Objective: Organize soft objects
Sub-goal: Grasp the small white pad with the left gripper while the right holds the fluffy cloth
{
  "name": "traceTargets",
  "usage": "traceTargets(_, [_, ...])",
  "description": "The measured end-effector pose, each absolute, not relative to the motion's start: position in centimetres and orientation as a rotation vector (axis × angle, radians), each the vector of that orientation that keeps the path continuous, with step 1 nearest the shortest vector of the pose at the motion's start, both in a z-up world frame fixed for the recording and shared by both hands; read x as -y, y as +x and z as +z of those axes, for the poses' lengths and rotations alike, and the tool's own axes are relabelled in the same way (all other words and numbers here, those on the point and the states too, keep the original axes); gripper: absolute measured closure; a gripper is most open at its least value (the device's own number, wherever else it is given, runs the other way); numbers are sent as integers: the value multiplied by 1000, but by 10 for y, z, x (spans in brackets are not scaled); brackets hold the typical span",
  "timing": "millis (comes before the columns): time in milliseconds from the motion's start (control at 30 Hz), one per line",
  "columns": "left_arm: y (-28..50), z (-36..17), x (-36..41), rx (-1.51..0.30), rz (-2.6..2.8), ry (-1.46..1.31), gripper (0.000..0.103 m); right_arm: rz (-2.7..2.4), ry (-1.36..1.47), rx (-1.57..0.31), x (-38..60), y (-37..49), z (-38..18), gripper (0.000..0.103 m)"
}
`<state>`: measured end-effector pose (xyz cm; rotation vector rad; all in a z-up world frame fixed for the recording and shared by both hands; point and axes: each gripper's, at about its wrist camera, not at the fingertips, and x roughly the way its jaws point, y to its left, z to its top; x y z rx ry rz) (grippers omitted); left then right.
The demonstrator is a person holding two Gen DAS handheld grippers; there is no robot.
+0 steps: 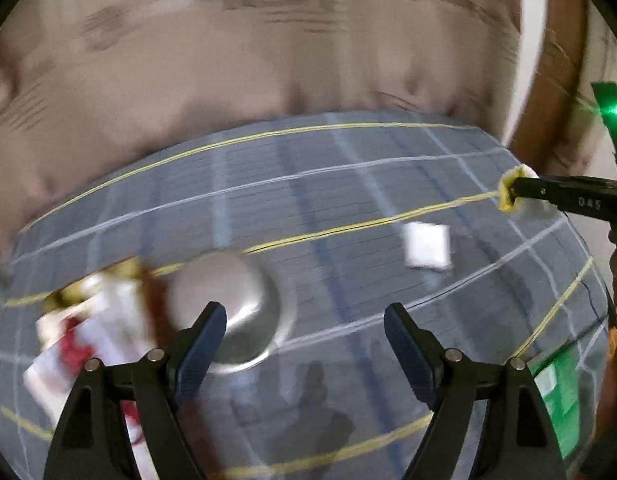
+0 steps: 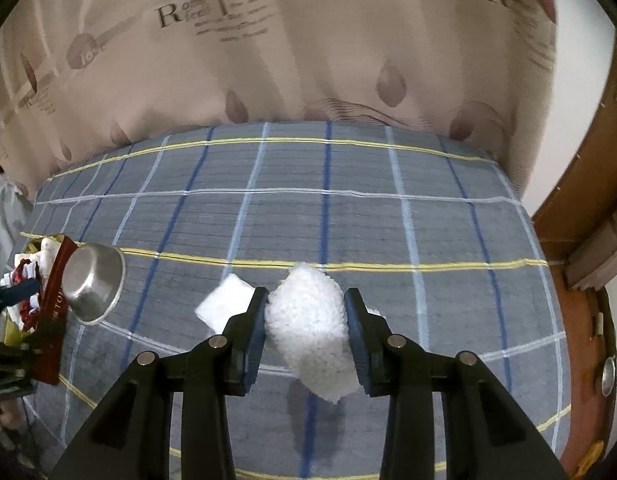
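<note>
My right gripper is shut on a white fluffy cloth and holds it above the grey plaid bedspread. In the left wrist view that gripper comes in from the right with the cloth, which shows a yellow edge. A folded white cloth lies on the bedspread just left of the right gripper; it also shows in the left wrist view. My left gripper is open and empty above the bedspread, near a steel bowl.
The steel bowl sits at the left beside a red-sided box of white and red items. A beige printed curtain hangs behind the bed. A wooden door stands at the right. A green object lies low right.
</note>
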<state>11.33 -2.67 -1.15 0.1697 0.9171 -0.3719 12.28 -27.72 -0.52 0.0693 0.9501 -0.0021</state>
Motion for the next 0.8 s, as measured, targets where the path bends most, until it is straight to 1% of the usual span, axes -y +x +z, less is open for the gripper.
traceTargets(233, [144,-32,113,-916,-498,234,20,-16,123,-956,312,103,-10,68])
traceTargets(400, [165,-56,150,-991,-553,233,20,-26,145,-958,324,98,-20,68])
traceTargets(567, [184,-79,161,-1065,-552,196,20,-29,164,-953,330,97,-24,68])
traceTargets(800, [196,-106,163,-1099,-478,214,20,-26,187,-956,334,96,-29,68])
